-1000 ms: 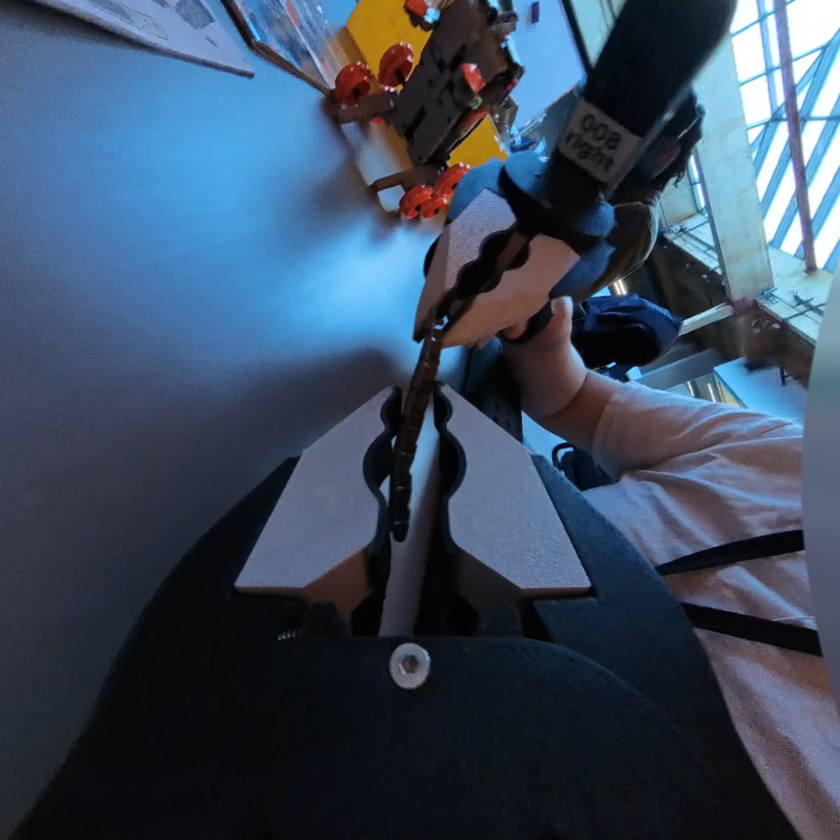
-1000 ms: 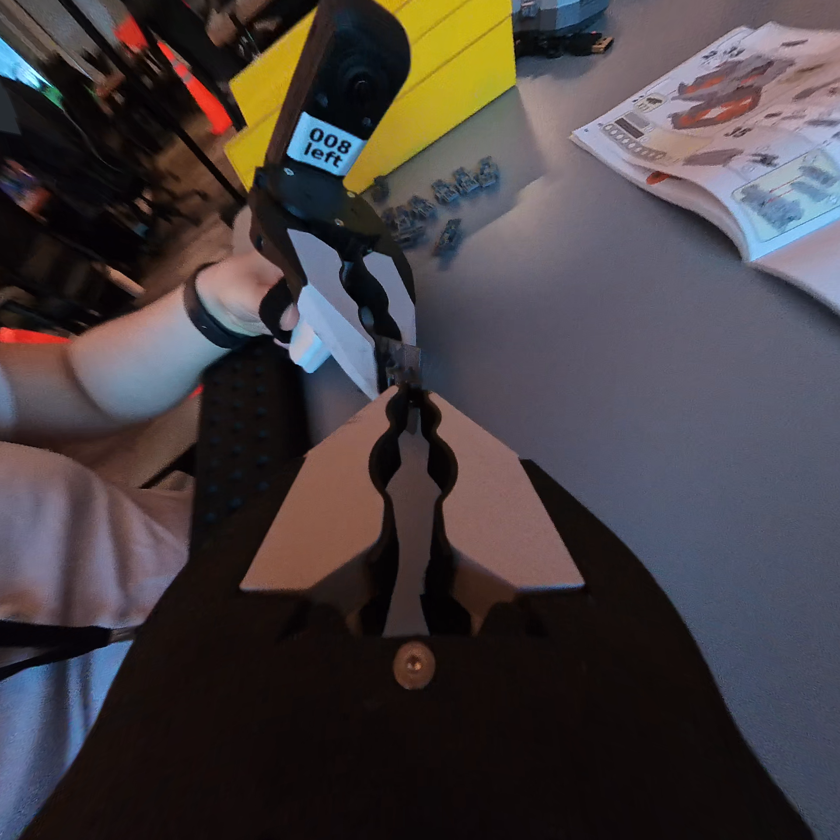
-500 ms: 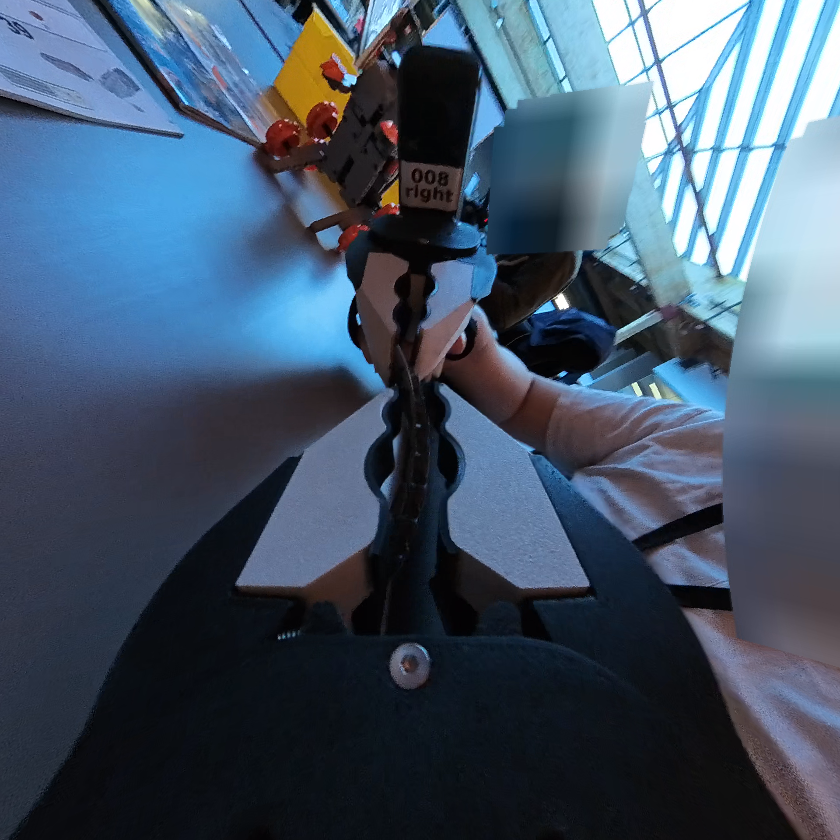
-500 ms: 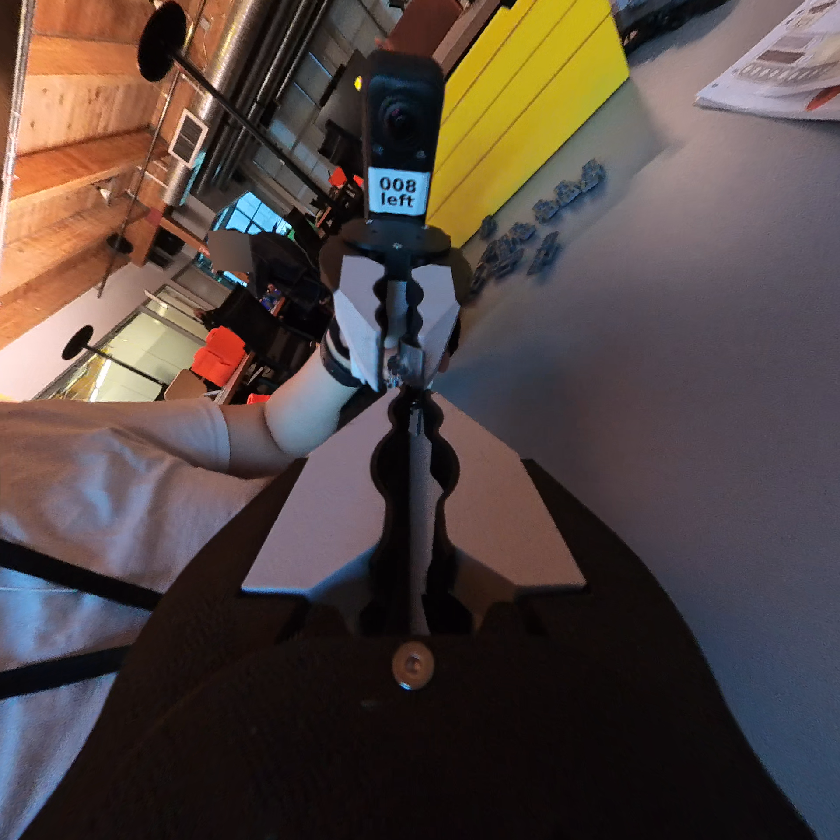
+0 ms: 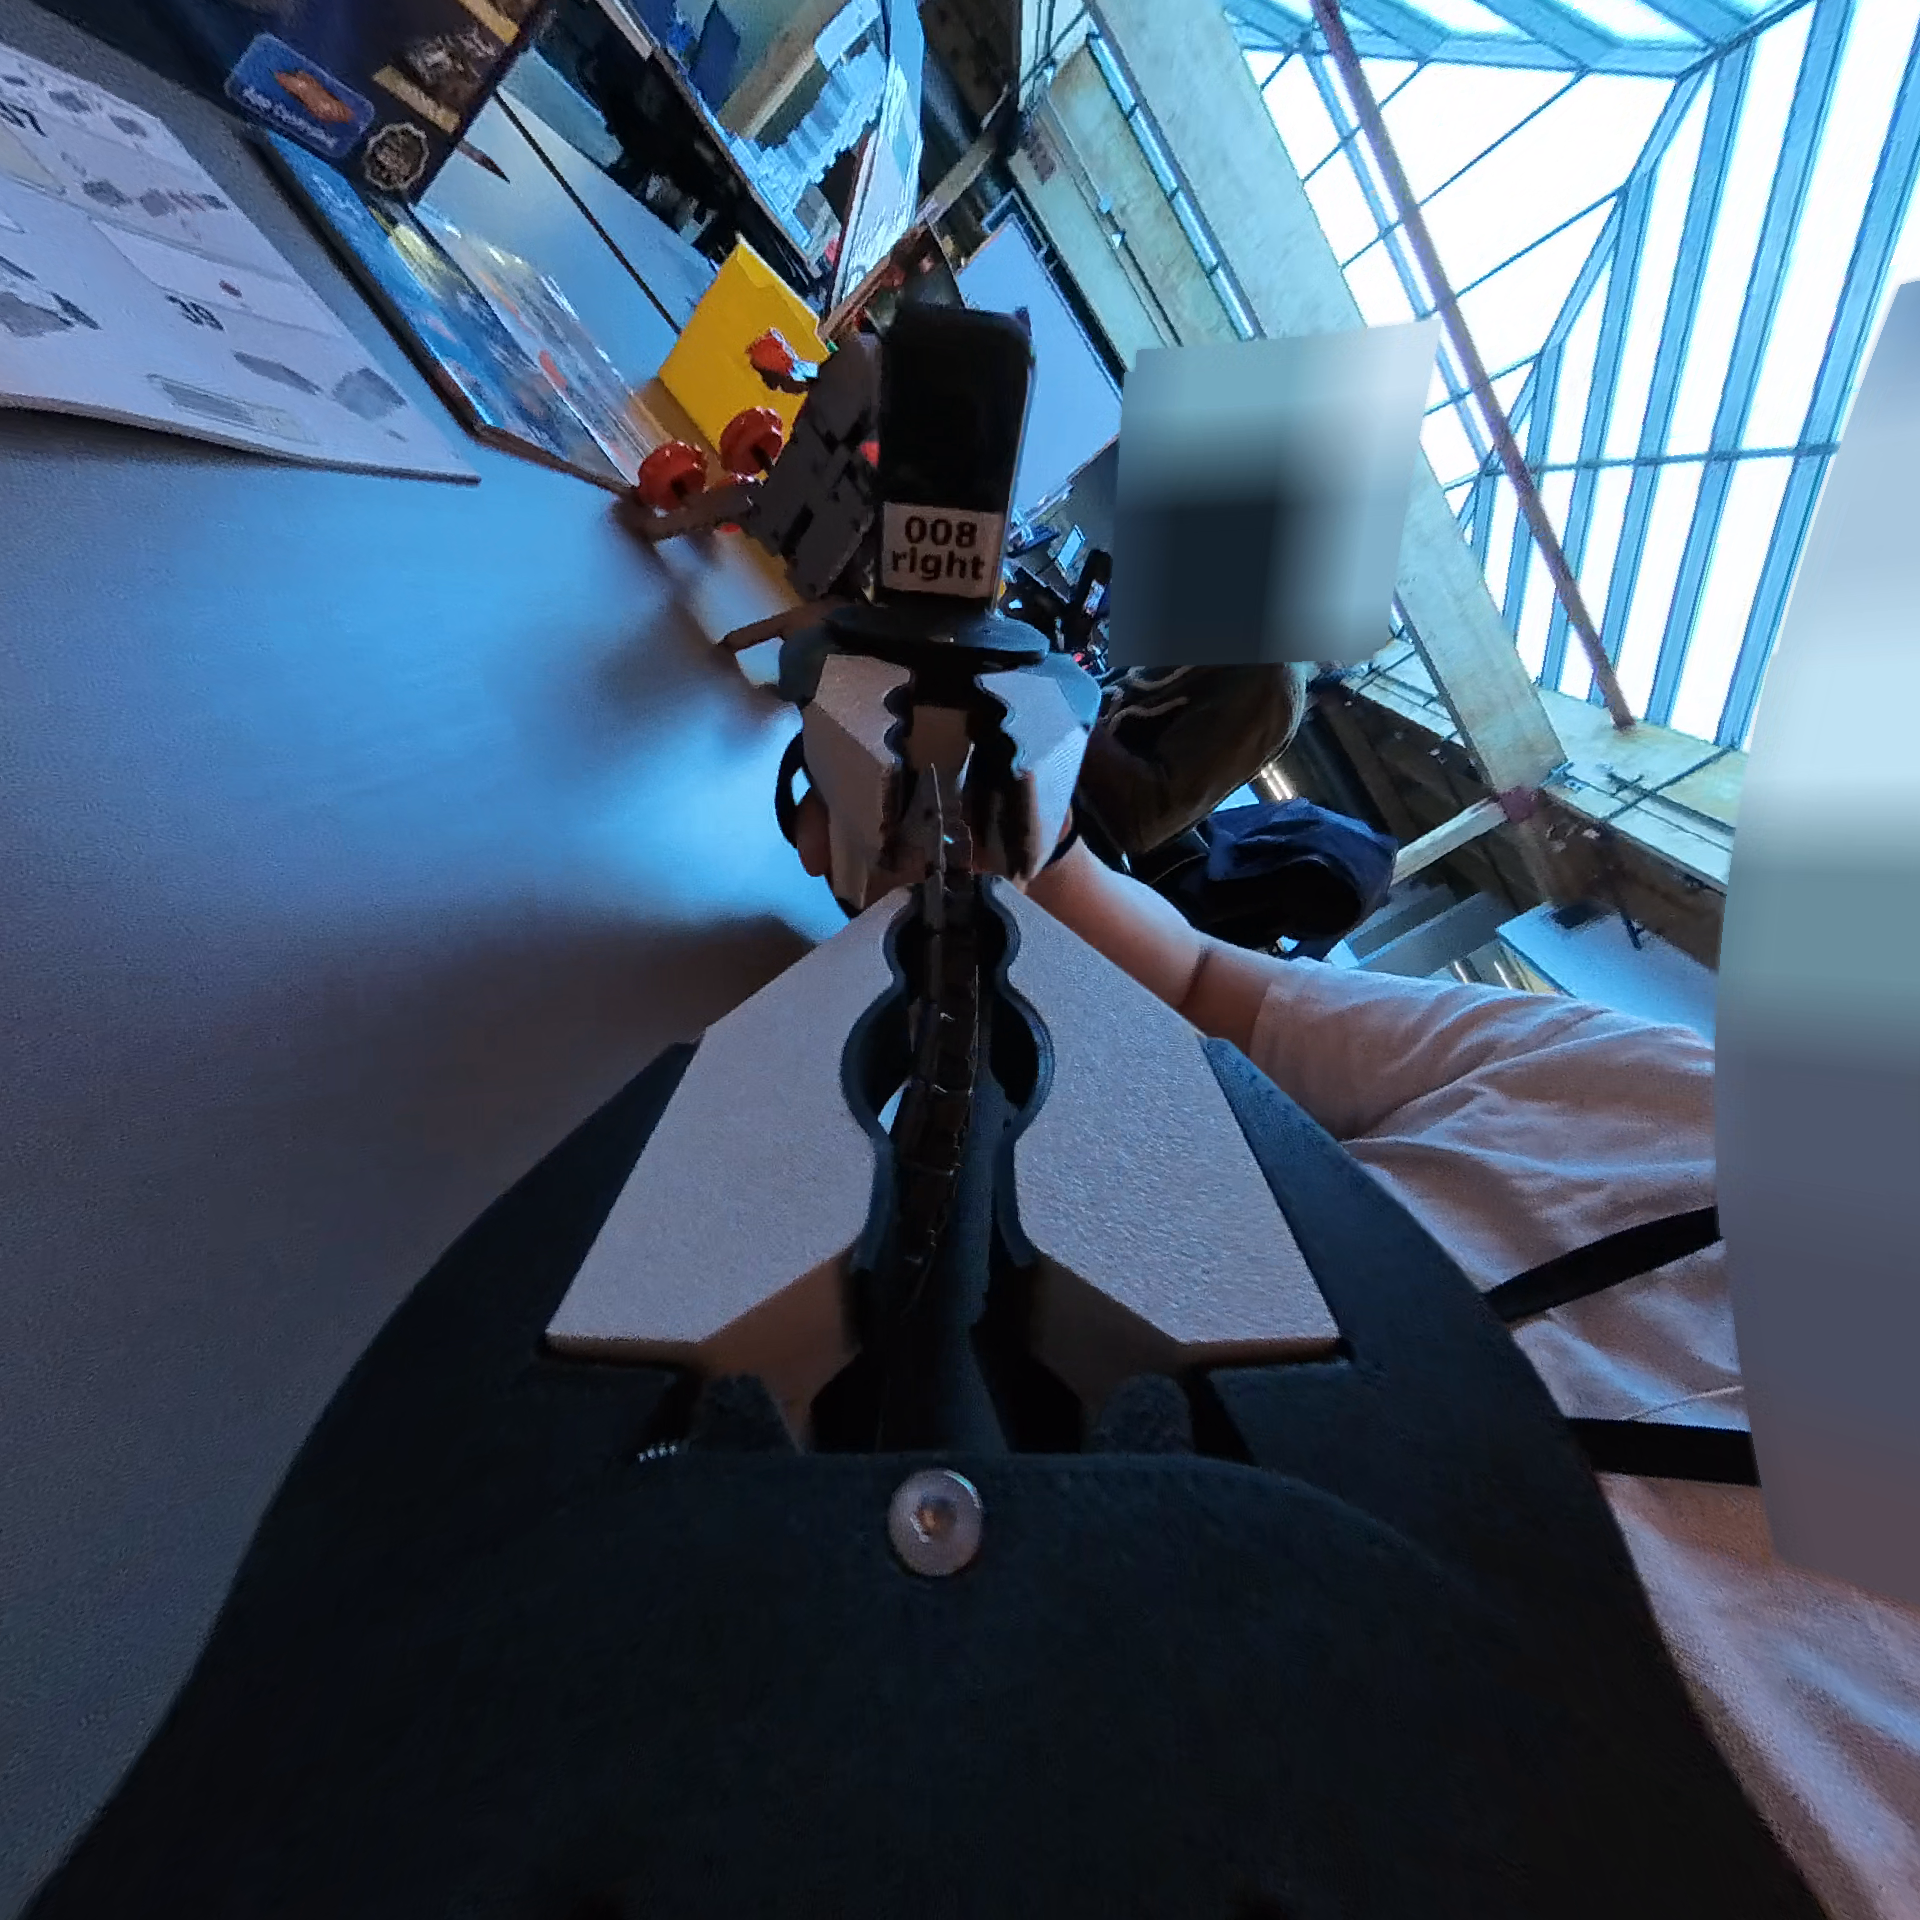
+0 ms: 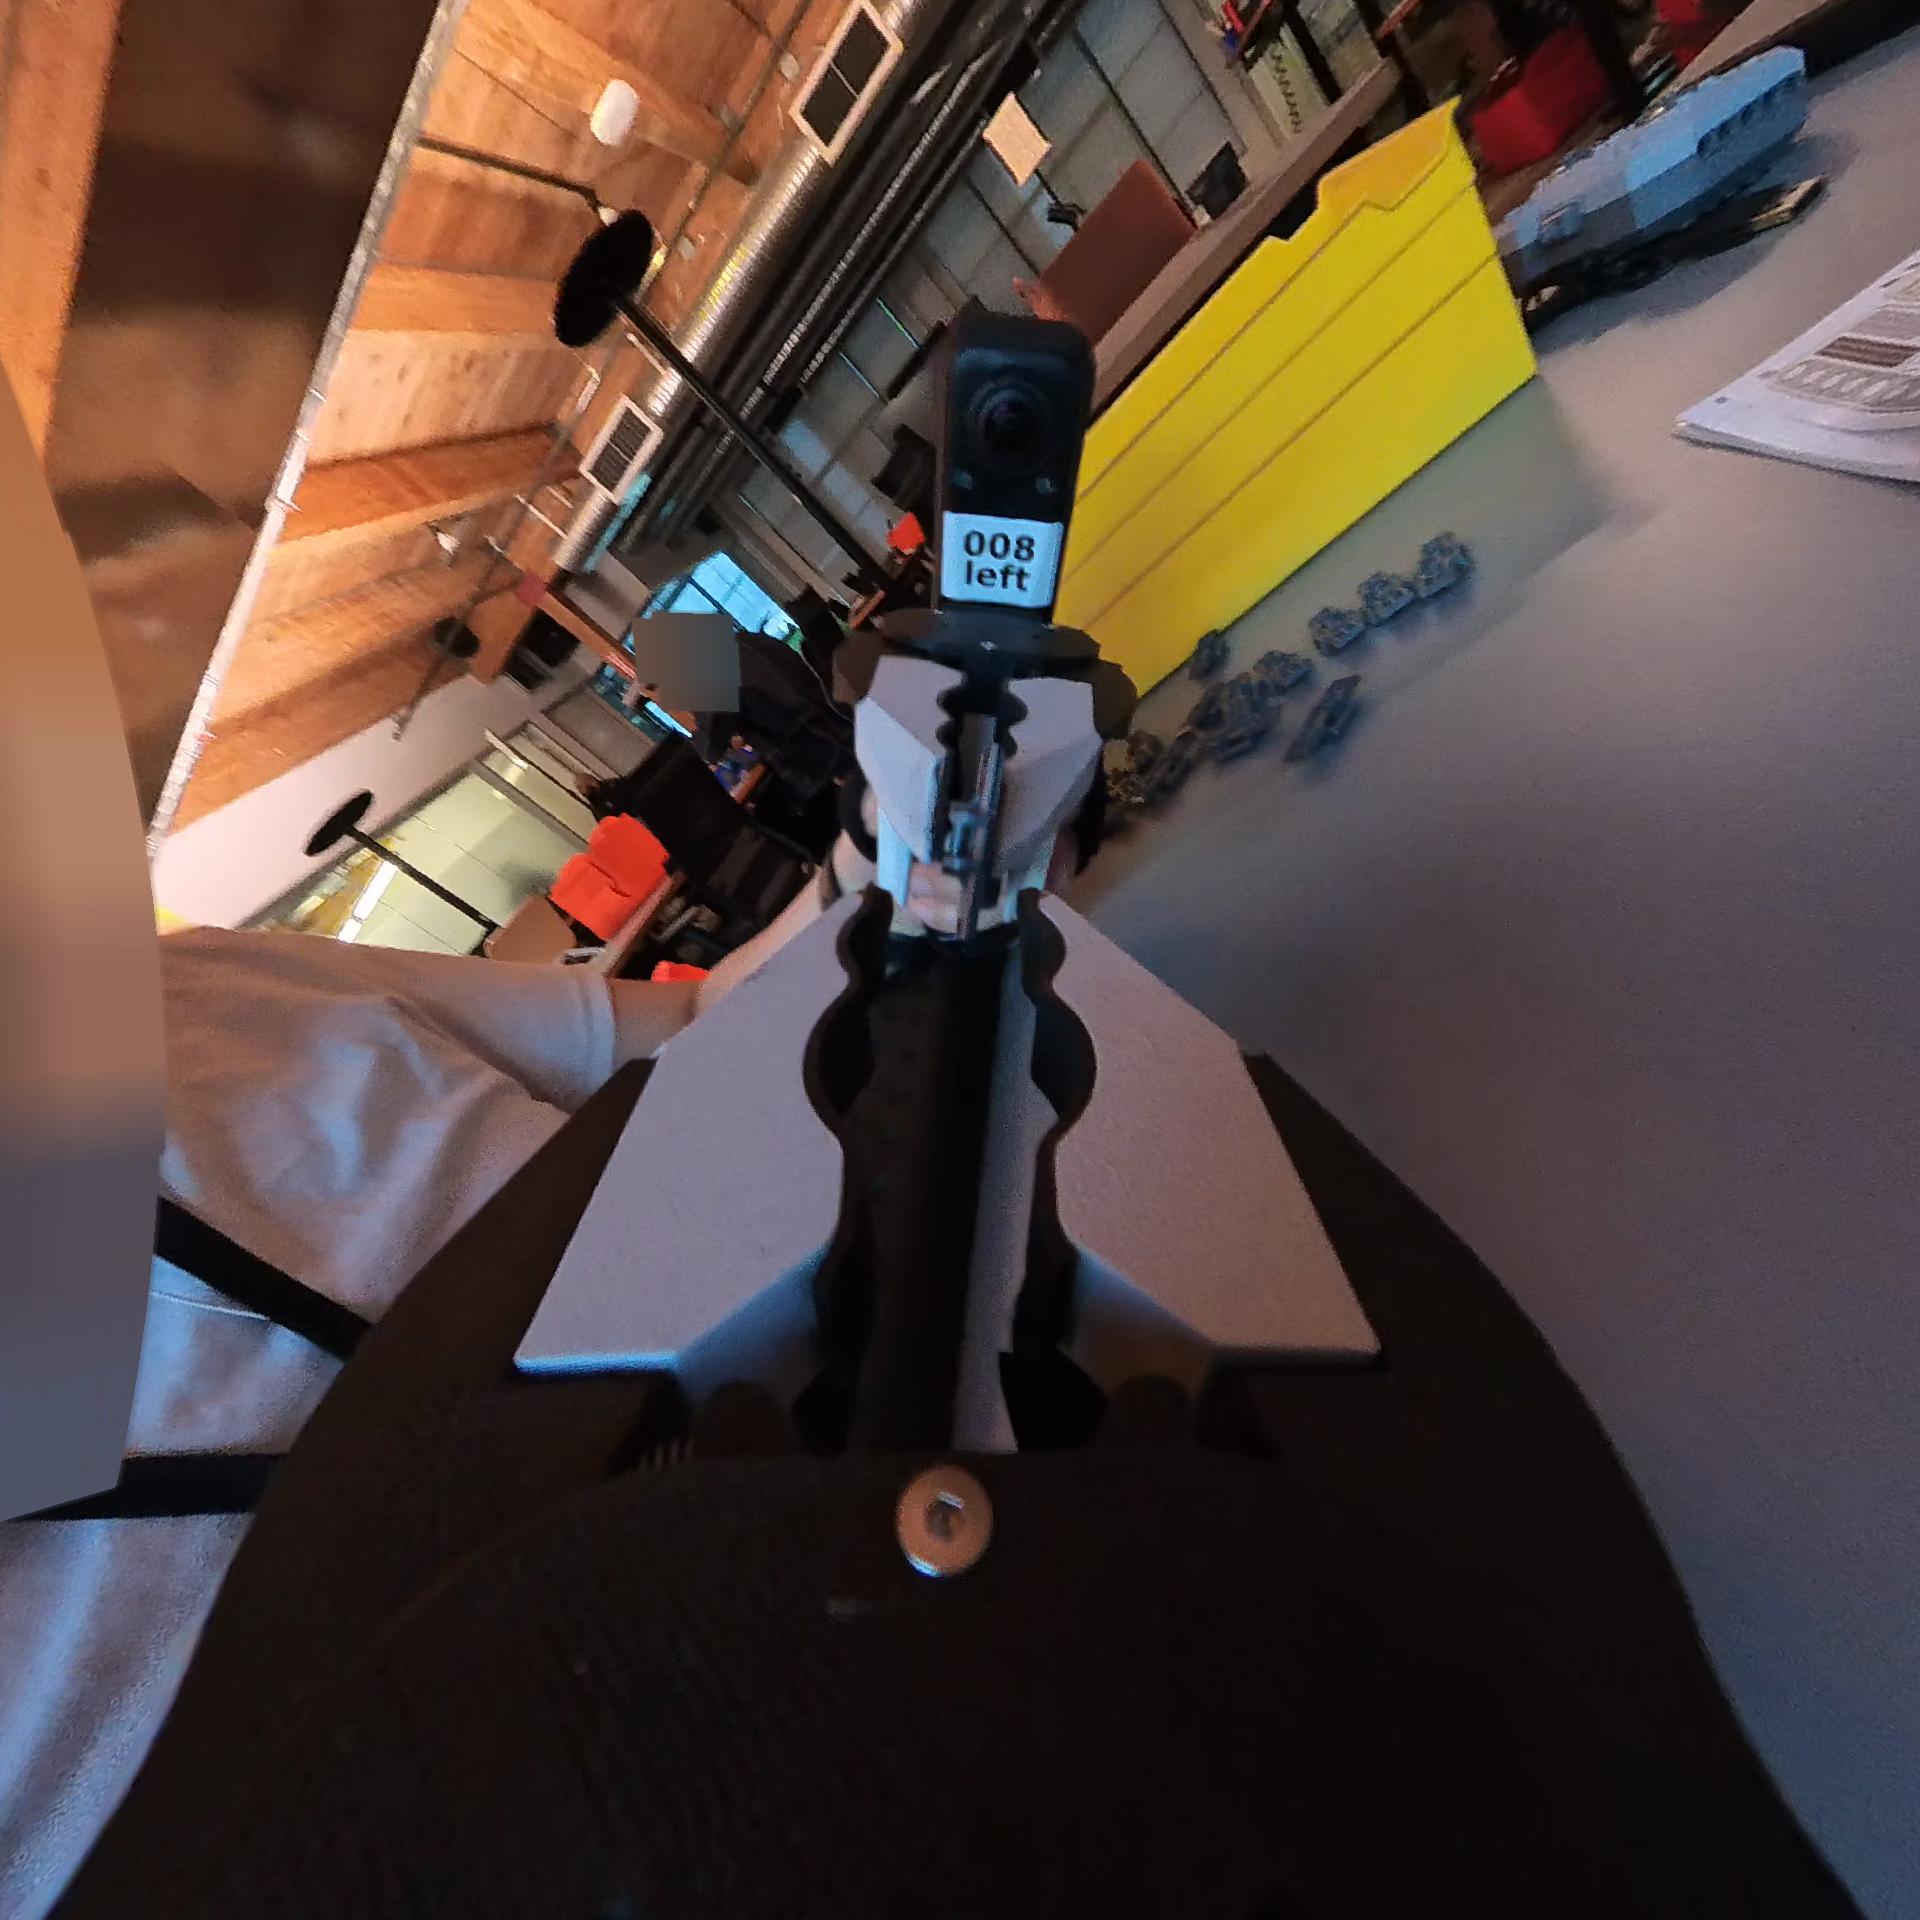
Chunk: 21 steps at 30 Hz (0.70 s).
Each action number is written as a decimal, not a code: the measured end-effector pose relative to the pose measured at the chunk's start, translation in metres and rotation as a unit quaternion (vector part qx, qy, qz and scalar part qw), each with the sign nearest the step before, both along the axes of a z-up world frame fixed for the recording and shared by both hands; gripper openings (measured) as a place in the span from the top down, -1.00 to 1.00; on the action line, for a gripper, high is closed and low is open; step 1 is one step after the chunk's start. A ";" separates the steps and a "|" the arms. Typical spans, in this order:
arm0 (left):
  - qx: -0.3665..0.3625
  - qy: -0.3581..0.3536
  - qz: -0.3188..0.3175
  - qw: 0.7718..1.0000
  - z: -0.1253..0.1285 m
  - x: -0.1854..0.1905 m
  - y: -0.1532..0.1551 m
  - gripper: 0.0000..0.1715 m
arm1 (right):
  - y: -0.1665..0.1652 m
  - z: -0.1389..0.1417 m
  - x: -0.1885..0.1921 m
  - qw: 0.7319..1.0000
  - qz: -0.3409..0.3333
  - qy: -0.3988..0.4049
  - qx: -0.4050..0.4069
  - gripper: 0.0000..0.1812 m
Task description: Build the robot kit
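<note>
Now | left claw clamped on chain | right claw pinching its far end above worktop | risk: links may pop apart if claws twist or pull unevenly

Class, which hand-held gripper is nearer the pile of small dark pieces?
Left. The left hand-held gripper is beside the pile of small dark pieces; the right hand-held gripper faces it from farther back.

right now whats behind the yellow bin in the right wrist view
Behind the yellow bin, a grey brick-built model sits on the grey table. The model's near end is hidden by the bin.
</note>
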<state>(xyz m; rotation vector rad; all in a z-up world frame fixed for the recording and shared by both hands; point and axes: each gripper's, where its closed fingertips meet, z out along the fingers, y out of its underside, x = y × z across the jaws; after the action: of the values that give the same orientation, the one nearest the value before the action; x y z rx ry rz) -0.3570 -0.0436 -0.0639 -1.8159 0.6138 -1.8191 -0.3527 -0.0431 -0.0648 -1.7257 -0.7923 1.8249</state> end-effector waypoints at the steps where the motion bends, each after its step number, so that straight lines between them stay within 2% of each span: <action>1: 0.000 0.000 0.001 1.000 0.000 -0.001 0.000 0.94 | 0.000 -0.002 -0.001 1.000 0.000 -0.009 0.011 0.77; 5: -0.006 -0.023 -0.020 1.000 0.007 0.001 -0.006 0.94 | -0.001 0.002 -0.003 1.000 0.001 -0.001 0.015 0.89; 8: -0.010 -0.026 -0.025 0.999 0.008 0.002 -0.007 0.94 | -0.006 0.000 -0.004 1.000 0.022 0.001 -0.004 0.91; 10: -0.014 -0.030 -0.025 0.999 0.008 0.002 -0.007 0.94 | -0.011 0.000 -0.005 0.999 0.040 0.009 -0.023 1.00; 12: -0.026 -0.059 -0.038 0.997 0.016 0.001 -0.009 0.89 | -0.012 0.005 -0.005 0.998 0.047 0.022 -0.041 1.00; 15: -0.080 -0.115 -0.041 0.989 0.026 -0.005 -0.003 0.69 | -0.013 0.000 -0.005 0.997 0.052 0.012 -0.056 1.00; 21: -0.069 -0.087 -0.028 0.993 0.017 -0.004 0.001 0.71 | -0.011 -0.005 -0.005 0.997 0.048 0.001 -0.067 1.00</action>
<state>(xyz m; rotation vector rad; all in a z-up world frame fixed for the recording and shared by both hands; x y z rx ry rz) -0.3609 -0.0429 -0.0471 -1.7161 0.4884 -2.0772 -0.3581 -0.0537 -0.0697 -1.7965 -0.7803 1.9835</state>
